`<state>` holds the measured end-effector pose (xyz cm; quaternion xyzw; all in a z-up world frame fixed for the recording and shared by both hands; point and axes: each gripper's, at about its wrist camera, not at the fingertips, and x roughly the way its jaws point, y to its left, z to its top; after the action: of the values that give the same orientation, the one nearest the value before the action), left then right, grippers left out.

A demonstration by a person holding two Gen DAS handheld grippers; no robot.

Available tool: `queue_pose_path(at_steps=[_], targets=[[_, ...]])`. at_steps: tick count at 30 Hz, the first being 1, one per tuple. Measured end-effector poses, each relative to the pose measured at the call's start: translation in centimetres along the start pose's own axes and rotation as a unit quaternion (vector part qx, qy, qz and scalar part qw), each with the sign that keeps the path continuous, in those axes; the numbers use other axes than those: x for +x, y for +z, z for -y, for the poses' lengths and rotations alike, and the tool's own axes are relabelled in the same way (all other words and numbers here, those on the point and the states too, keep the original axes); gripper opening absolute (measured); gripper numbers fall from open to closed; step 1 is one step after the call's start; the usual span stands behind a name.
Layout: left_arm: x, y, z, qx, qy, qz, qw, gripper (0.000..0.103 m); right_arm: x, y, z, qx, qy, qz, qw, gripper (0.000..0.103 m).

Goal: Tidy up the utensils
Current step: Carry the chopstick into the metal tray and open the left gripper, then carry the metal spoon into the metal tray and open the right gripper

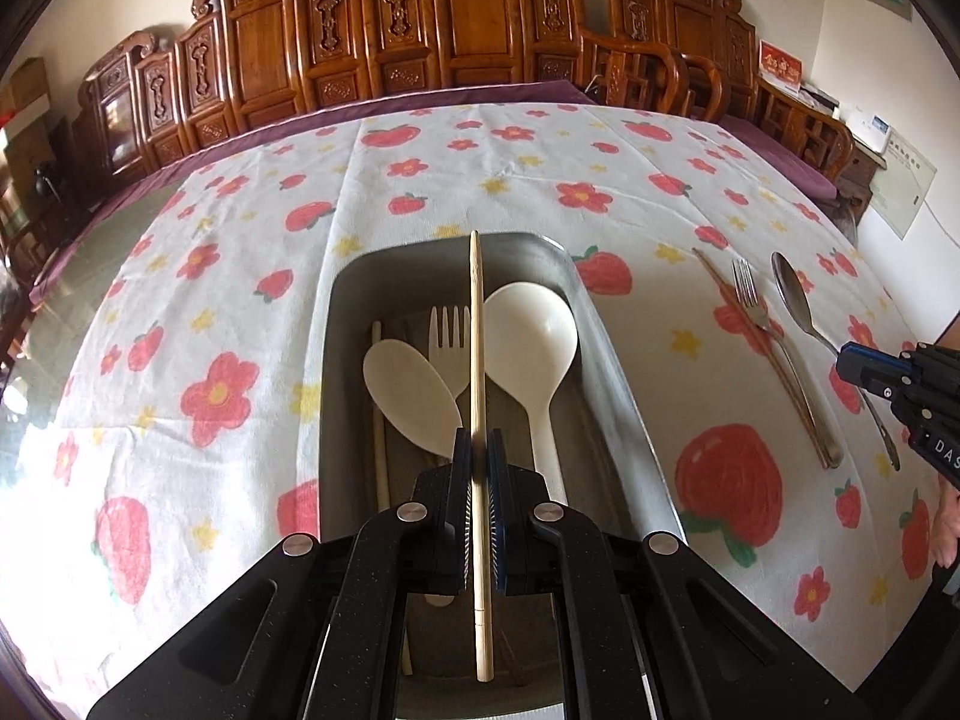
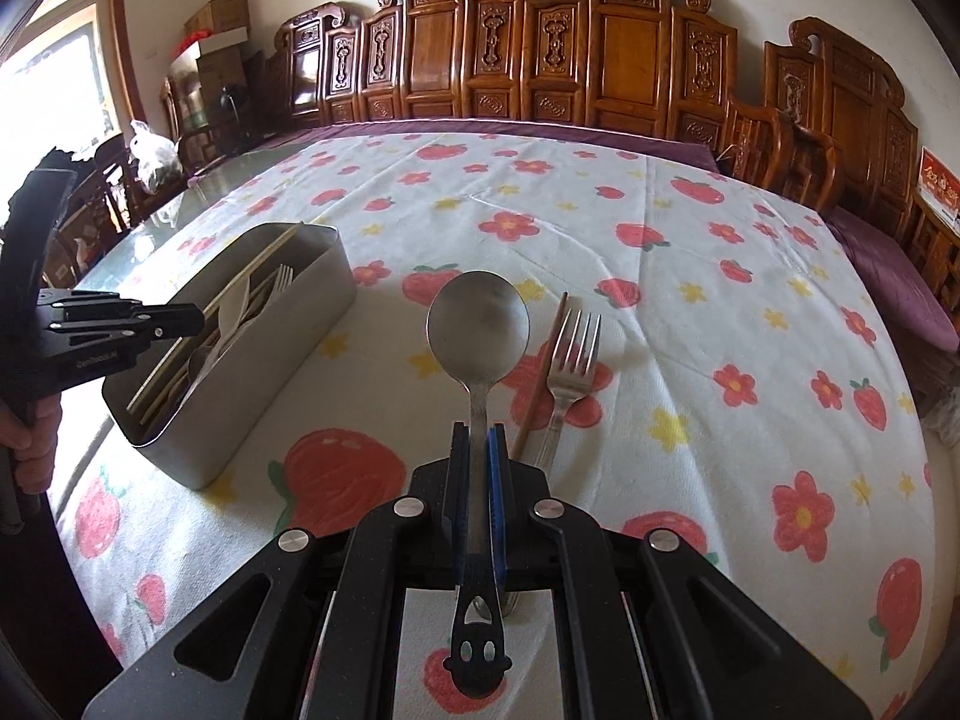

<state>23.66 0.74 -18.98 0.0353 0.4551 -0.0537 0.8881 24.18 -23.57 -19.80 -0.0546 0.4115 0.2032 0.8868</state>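
The left claw [image 1: 478,468] is pinched tight on a pale wooden chopstick [image 1: 478,396], which runs straight out between its blue pads and hangs over the metal tray [image 1: 618,372]. Directly below it in the tray lie a white rice paddle [image 1: 408,396], a white plastic fork [image 1: 449,342] and a large white ladle-shaped spoon [image 1: 531,336], with another pale chopstick [image 1: 378,420] along the left inner wall; all of them point lengthwise, heads toward the far end. The tray sits on a counter covered with a white cloth [image 1: 240,276] printed with red flowers and strawberries. To the right of the tray, on the cloth, rest a dark brown chopstick [image 1: 768,360] and a metal fork [image 1: 757,312] lying close together. The right claw [image 2: 480,444] is clamped on the handle of a metal spoon [image 2: 478,324], bowl forward and facing up, held above the cloth. Just right of it, the metal fork [image 2: 570,360] and dark chopstick [image 2: 543,372] lie side by side, touching or nearly so. Farther left stands the tray [image 2: 288,324], with the left claw [image 2: 180,318] reaching over its near end. Carved wooden chairs [image 2: 600,60] line the far edge of the counter.
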Motion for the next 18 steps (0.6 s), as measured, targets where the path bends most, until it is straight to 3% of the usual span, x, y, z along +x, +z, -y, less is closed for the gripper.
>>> queue_pose_path(at_steps=[8, 10, 12, 18], targets=[[0.3, -0.5, -0.2, -0.009, -0.022, -0.002, 0.9997, 0.005, 0.5, 0.0, -1.0, -0.006, 0.002, -0.005, 1.0, 0.007], [0.2, -0.5, -0.4, -0.01, -0.023, -0.001, 0.9997, 0.007, 0.6, 0.0, -1.2, -0.008, 0.003, -0.006, 1.0, 0.007], [-0.1, -0.5, -0.5, -0.01, -0.022, 0.002, 0.9997, 0.016, 0.5, 0.0, -1.6, -0.01, 0.004, -0.007, 1.0, 0.007], [-1.5, -0.3, -1.2, -0.017, -0.024, 0.019, 0.9994, 0.022, -0.7, 0.3, -3.3, -0.019, 0.012, 0.002, 1.0, 0.007]])
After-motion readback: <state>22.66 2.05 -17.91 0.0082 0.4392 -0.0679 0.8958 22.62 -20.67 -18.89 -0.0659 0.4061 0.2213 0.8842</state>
